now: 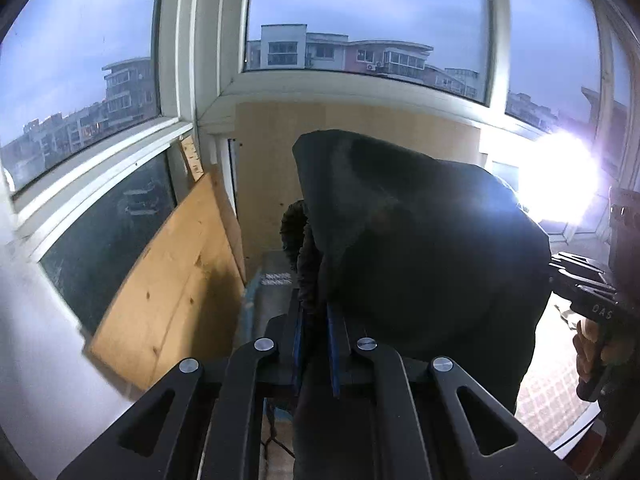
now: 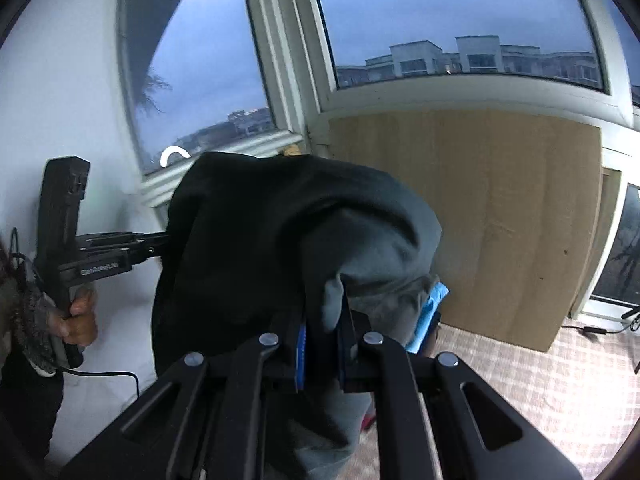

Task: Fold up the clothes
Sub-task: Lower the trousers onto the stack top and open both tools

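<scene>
The left tongs (image 1: 318, 320), black with blue pads, are nearly closed, pinching a fold of a dark, almost black fabric garment (image 1: 420, 240) between their two fingers; a fuzzy, pile-like edge of the cloth bunches just above the grip. The right tongs (image 2: 324, 332), of the same black build with blue pads, are likewise nearly closed and clamp another part of the same dark garment (image 2: 280, 232), whose surface looks grey-green where light falls on it. The garment is held up in the air between the two tools, draping down below both grips and filling the centre of each view. In the left wrist view, the right tongs (image 1: 560, 272) reach into the cloth from the right edge, gripped by the person's right hand (image 1: 592, 344). In the right wrist view, the left tongs (image 2: 156, 246) meet the cloth from the left, held by the left hand (image 2: 80, 320), which shows a grey knitted cuff. A light blue item (image 2: 430, 312) peeks out just behind the hanging cloth. Beyond stand pale wooden boards (image 2: 480, 208) leaning under large white-framed windows (image 1: 360, 20) showing apartment blocks and a dusky blue sky. A checked pale floor (image 2: 520, 360) lies below at right.
</scene>
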